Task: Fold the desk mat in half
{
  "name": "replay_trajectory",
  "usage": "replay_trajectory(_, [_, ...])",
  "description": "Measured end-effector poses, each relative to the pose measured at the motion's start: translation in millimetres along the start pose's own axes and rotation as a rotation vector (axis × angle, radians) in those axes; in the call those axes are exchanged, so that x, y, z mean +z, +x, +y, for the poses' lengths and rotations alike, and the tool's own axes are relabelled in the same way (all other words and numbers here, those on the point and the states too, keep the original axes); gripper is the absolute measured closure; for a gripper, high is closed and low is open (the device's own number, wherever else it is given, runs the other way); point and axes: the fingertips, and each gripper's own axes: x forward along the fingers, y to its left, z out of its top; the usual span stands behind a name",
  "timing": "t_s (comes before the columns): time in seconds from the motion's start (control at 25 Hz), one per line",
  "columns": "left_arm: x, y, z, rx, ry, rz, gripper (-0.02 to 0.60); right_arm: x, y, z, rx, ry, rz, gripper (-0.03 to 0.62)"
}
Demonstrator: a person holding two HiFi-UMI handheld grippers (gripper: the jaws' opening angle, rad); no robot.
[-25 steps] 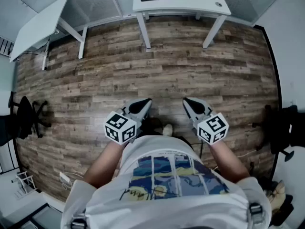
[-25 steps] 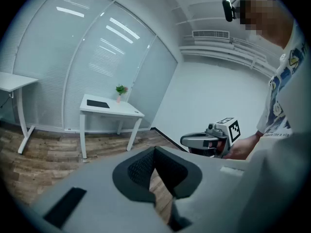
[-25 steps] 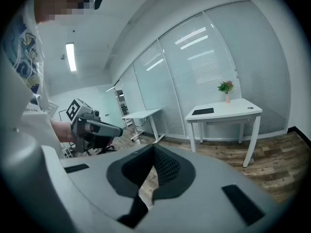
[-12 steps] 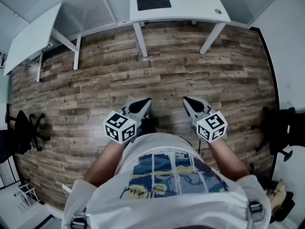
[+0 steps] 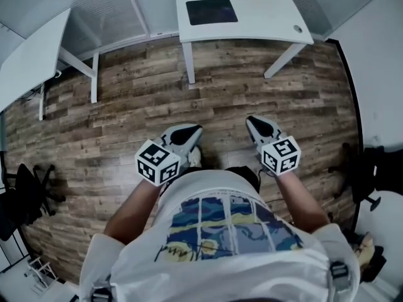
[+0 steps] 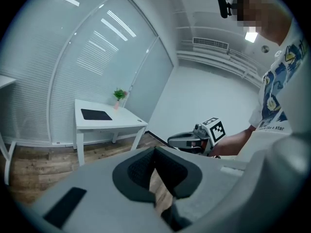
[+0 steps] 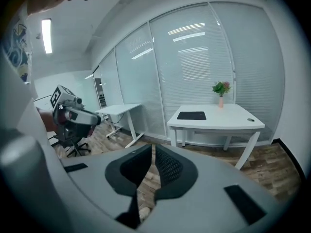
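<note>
- The desk mat [image 5: 211,11] is laid flat on the counter [image 5: 271,25], top of the frame, unfolded.
- The left gripper [image 5: 194,131] is clenched empty; the right gripper [image 5: 253,122] is being opened, empty.
- The mat must be reached first.

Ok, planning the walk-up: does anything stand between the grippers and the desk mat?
Nothing visible. Only bare floor separates the left gripper and right gripper from the desk, and the mat lies uncovered on it. The right jaws are opening, empty.
</note>
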Motion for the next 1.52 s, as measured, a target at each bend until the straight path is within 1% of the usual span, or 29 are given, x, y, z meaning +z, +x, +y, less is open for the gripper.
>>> replay_trajectory(0.12, [10.1, -4.5, 34.9, -0.001, -0.003, 0.003, 0.578, 17.0, 36.5, -10.8, -0.021, 0.019, 0.003, 0.569])
replay_trajectory(0.24, [20.2, -2.8, 63.1, 0.008, -0.014, -0.004, 0.578, 29.8, 67.3, -22.1, -0.01, 0.027, 0.022, 0.569])
replay_trajectory(0.4, [35.3, 7.7, 95.8, 0.026, -0.028, -0.009, 0.578, 44.6, 108.3, -54.6, -0.01, 0.033, 0.04, 0.568])
replay_trajectory(0.6, [65.2, 30.5, 139.5, 0.075, -0.032, -0.031, 0.578, 59.4, 170.5, -126.4, -0.03, 0.082, 0.056, 0.554])
replay_trajectory(0.76, [87.5, 58.0, 169.9, 0.113, -0.033, -0.016, 0.578, 75.2, 219.0, -192.9, -0.059, 0.141, 0.062, 0.539])
replay_trajectory(0.88, [110.1, 79.4, 190.2, 0.135, -0.044, -0.019, 0.578, 93.7, 256.5, -239.9, -0.074, 0.14, 0.076, 0.534])
replay_trajectory(1.08, [142.1, 107.7, 217.5, 0.168, -0.049, -0.014, 0.578, 112.9, 313.9, -304.9, -0.09, 0.13, 0.103, 0.526])
replay_trajectory(1.2, [154.1, 124.8, 229.8, 0.187, -0.051, -0.013, 0.578, 112.2, 346.8, -341.0, -0.103, 0.132, 0.133, 0.516])
replay_trajectory(1.32, [160.3, 136.3, 240.3, 0.212, -0.057, -0.014, 0.578, 104.0, 374.7, -374.0, -0.127, 0.157, 0.166, 0.509])
replay_trajectory(1.52, [166.5, 142.5, 264.6, 0.271, -0.081, -0.015, 0.578, 98.0, 419.1, -408.7, -0.155, 0.187, 0.199, 0.488])
